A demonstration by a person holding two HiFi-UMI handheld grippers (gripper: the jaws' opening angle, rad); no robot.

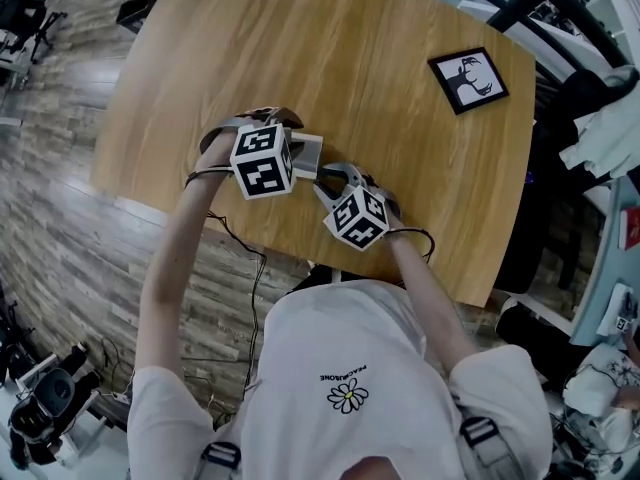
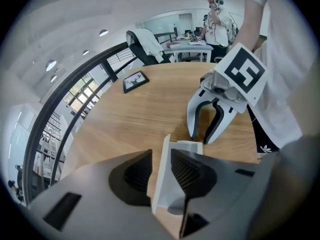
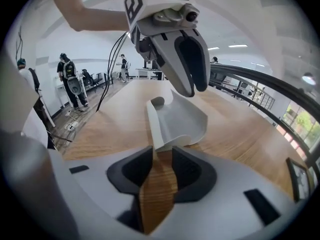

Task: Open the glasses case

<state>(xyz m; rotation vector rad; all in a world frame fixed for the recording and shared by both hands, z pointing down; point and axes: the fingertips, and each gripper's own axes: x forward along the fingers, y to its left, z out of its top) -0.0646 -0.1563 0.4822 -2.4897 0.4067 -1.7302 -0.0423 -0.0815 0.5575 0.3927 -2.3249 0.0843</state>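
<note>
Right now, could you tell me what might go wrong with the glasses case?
The left gripper stands open around the raised lid of the glasses case, so the lid may drop shut. The right gripper is open too, not on the case, so nothing steadies it against sliding.

The head view looked steeply down on the surface (image 1: 380,88). Both gripper views sat close behind their jaws, facing each other across the glasses case (image 2: 164,184).

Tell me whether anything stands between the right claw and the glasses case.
Nothing visible does. The glasses case lies right at the open jaws of the right claw, on the table. The left claw straddles the case's far edge, out of that path.
</note>
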